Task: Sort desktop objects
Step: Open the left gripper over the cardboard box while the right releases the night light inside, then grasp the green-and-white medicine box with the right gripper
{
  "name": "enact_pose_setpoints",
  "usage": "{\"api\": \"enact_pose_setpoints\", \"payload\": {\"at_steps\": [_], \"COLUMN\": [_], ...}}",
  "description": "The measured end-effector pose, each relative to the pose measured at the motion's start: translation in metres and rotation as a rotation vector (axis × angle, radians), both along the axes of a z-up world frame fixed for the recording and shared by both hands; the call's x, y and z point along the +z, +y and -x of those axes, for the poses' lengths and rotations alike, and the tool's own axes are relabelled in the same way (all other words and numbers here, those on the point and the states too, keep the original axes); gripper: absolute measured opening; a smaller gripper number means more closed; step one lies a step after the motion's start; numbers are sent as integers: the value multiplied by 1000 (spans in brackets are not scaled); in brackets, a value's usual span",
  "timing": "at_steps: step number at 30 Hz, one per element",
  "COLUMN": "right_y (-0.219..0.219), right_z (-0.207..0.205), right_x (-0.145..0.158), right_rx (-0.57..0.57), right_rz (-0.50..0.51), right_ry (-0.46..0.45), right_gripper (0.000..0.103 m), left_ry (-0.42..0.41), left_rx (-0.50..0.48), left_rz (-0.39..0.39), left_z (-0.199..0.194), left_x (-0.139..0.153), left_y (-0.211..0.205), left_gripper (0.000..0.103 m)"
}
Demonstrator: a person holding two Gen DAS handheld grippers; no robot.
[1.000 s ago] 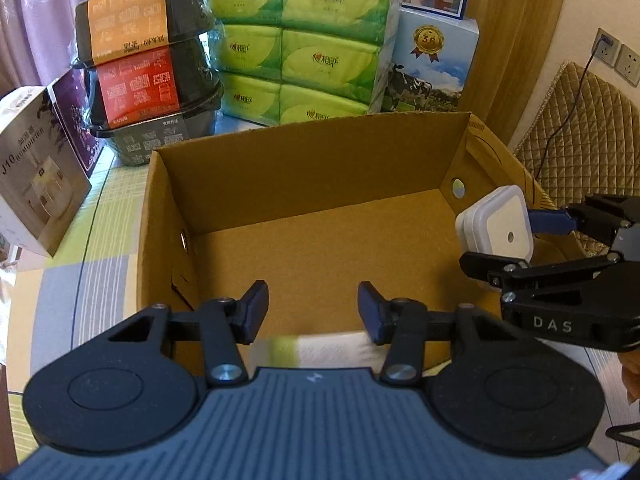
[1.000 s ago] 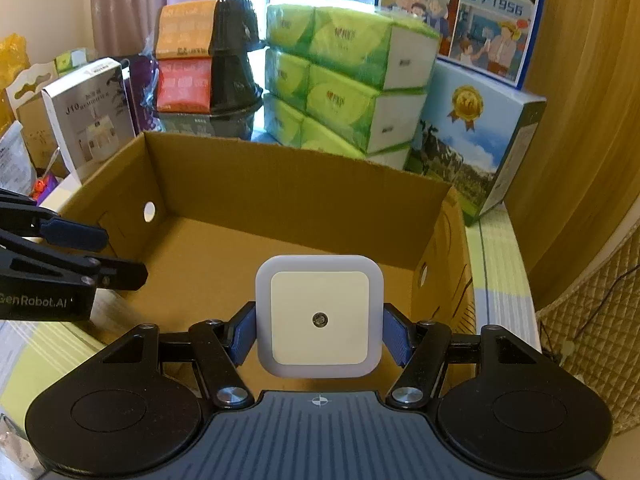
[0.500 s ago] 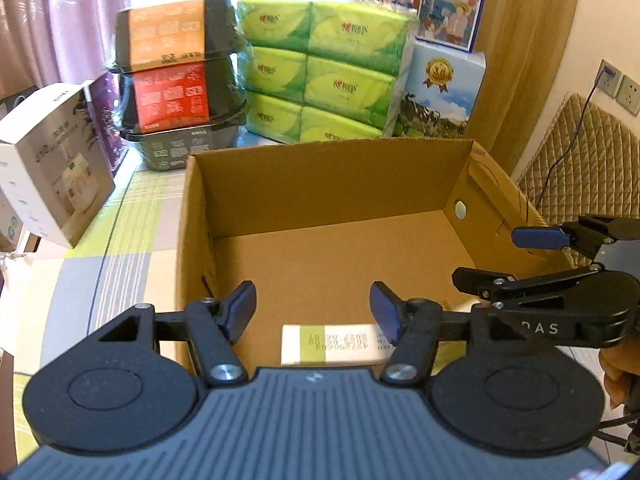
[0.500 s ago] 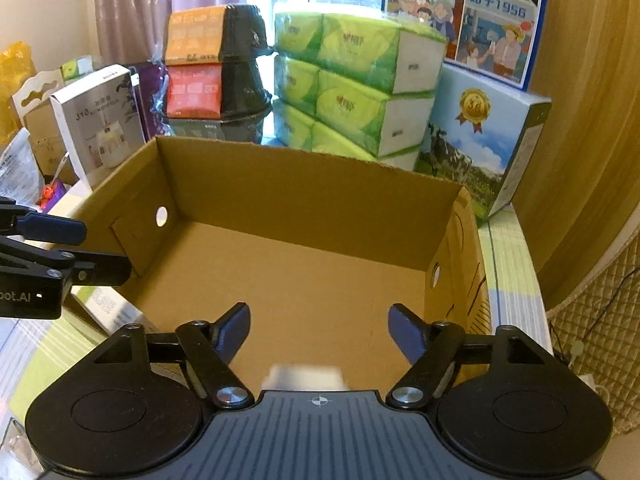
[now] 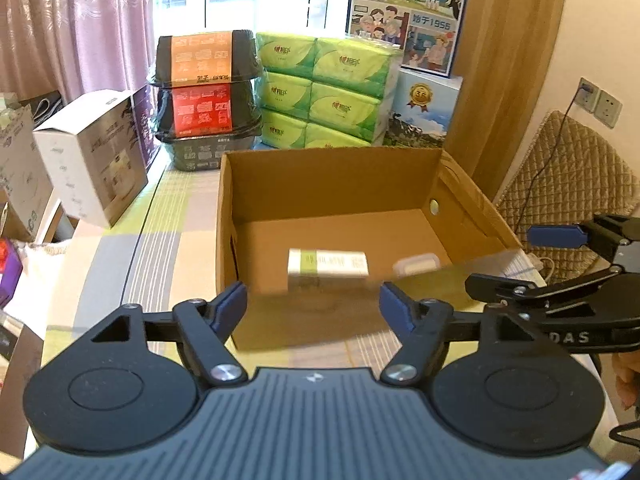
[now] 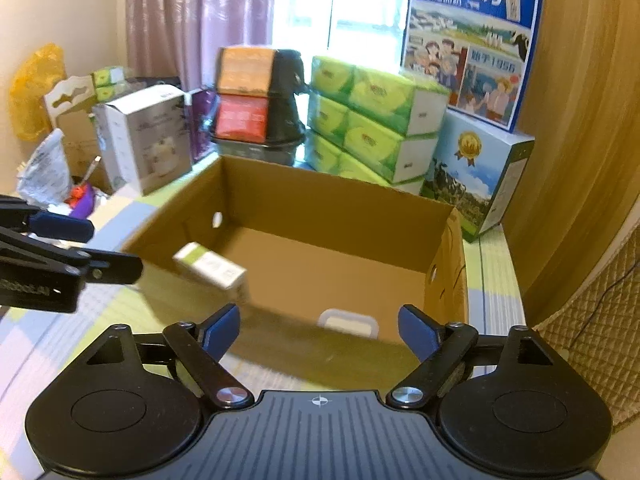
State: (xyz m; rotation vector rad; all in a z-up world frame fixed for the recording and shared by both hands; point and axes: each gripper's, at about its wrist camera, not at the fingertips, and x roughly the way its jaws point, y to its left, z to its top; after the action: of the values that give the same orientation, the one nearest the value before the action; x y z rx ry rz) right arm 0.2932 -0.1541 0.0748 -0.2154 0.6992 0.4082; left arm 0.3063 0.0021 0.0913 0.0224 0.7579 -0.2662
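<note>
Both tongs empty and spread wide, hovering just short of the near wall of the cardboard box (image 5: 328,184). Left tongs (image 5: 313,306): blue pads well apart, nothing between them. Right tongs (image 6: 319,330): same, jaws wide, nothing gripped; they also show at the right edge of the left wrist view (image 5: 560,264), side-on, with one blue pad above the black lower arm and a gap between. Box sits open-topped on the desk (image 5: 120,264), which carries a striped green, grey and cream cloth. Two task items are inside on the box floor: a white carton with a green band (image 5: 327,263), lying on its side toward the near-left part of the floor, and a white square night light (image 5: 416,264) toward the near-right corner, just beside the right wall. The two are near each other but apart. From the right wrist view the carton (image 6: 210,266) looks tilted and motion-blurred, so exact resting pose is unclear; the night light (image 6: 348,322) is partly cut off by the near wall. Behind the box: stacked green tissue packs (image 5: 324,92), black food containers with orange and red labels (image 5: 206,96), a blue milk carton case (image 5: 424,114). White appliance box (image 5: 92,156) sits off to the left on the desk.
</note>
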Motion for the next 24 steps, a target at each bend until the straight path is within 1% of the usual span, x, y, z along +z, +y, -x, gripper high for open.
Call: {"api": "enact_pose_setpoints", "payload": {"at_steps": [4,7,9,13,16,19,24], "right_y": [-11,-25,-36,-62,-79,-92,-101], "right_z": [46,81,101,140,165,184,195], "right_x": [4,-2,-9,-30,-47,-61,-75], "right_rx": [1,-10,-30,-100,-162,-216,-286], "right_rz": [-16,-25,-32,-89,-133,-152,-178], "right_ry": [-9,-1,14,91,148,191,253], "right_gripper": [93,96,98,100,101,101,101], "left_ry": [-1,-8,-12,11,37,55,111], "left_rx": [6,-4,-7,-7,-9,-9,-24], "left_rz": [13,-5,-15,-15,-15,-14,-15], "left_z": [41,74,95,131,151,167,180], "left_x": [3,0,-4,-18,-31,-45,-67], "left_y": [6,6,6,9,10,9,2], "left_gripper": [79,83,89,93,94,96,96]}}
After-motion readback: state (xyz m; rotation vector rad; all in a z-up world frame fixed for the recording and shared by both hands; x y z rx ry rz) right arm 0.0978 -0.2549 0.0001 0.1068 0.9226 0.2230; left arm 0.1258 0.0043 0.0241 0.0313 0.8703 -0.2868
